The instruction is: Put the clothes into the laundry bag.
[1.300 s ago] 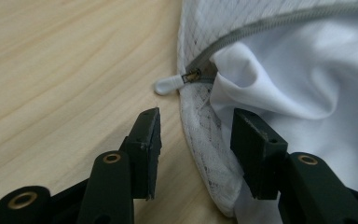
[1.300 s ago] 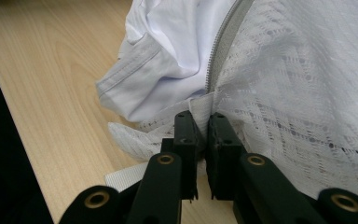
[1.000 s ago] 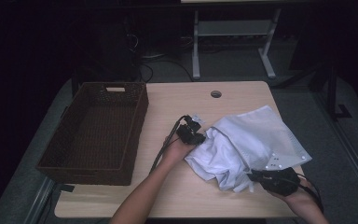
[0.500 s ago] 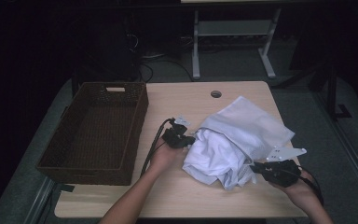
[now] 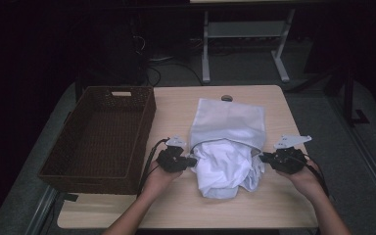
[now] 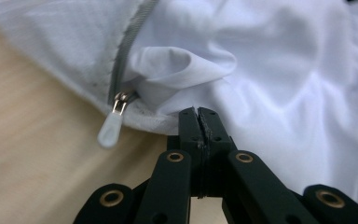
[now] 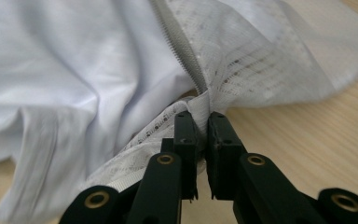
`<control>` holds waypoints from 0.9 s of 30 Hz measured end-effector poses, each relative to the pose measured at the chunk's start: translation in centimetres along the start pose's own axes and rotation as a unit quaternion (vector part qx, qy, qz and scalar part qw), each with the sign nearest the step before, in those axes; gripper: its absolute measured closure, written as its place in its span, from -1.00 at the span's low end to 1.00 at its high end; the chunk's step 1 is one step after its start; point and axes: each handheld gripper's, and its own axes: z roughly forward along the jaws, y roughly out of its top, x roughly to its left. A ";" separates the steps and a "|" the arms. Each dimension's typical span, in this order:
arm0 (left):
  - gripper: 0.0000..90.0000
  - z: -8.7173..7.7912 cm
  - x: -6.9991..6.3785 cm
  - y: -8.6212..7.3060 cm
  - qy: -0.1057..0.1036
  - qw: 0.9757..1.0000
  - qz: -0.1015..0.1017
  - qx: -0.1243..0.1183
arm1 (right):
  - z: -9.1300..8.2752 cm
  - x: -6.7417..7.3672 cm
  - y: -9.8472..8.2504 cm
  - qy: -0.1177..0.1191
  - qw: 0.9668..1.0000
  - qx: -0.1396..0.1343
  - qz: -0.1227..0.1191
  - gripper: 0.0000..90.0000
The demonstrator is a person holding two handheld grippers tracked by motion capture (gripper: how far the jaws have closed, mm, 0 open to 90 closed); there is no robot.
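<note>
A brown wicker basket (image 5: 98, 132) stands at the left of the wooden counter (image 5: 176, 205), beside it the left hand-held gripper (image 5: 192, 161) clenched on a white mesh laundry bag (image 5: 230, 120) with a white garment (image 5: 225, 169) spilling out, whose opposite edge the right hand-held gripper (image 5: 261, 157) pinches.

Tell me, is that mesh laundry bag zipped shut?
Open: white clothing spills from the mesh laundry bag, its zipper pull at one end.
</note>
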 end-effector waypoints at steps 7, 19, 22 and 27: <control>0.99 -0.6 -2.5 -1.8 -0.015 1.000 0.018 -0.001 | 1.1 -1.0 0.3 0.001 1.000 -0.004 0.026 0.70; 0.99 -0.7 -2.4 -2.2 -0.029 0.999 0.021 -0.001 | -1.6 5.7 4.4 0.100 0.992 -0.070 -0.012 0.17; 0.99 -0.7 -2.3 -2.3 -0.030 0.999 0.023 -0.001 | -0.1 7.7 6.2 0.121 0.990 -0.066 -0.039 0.13; 0.99 -0.7 -2.3 -2.3 -0.030 0.999 0.027 -0.002 | 2.5 9.6 8.7 0.132 0.988 -0.059 -0.061 0.10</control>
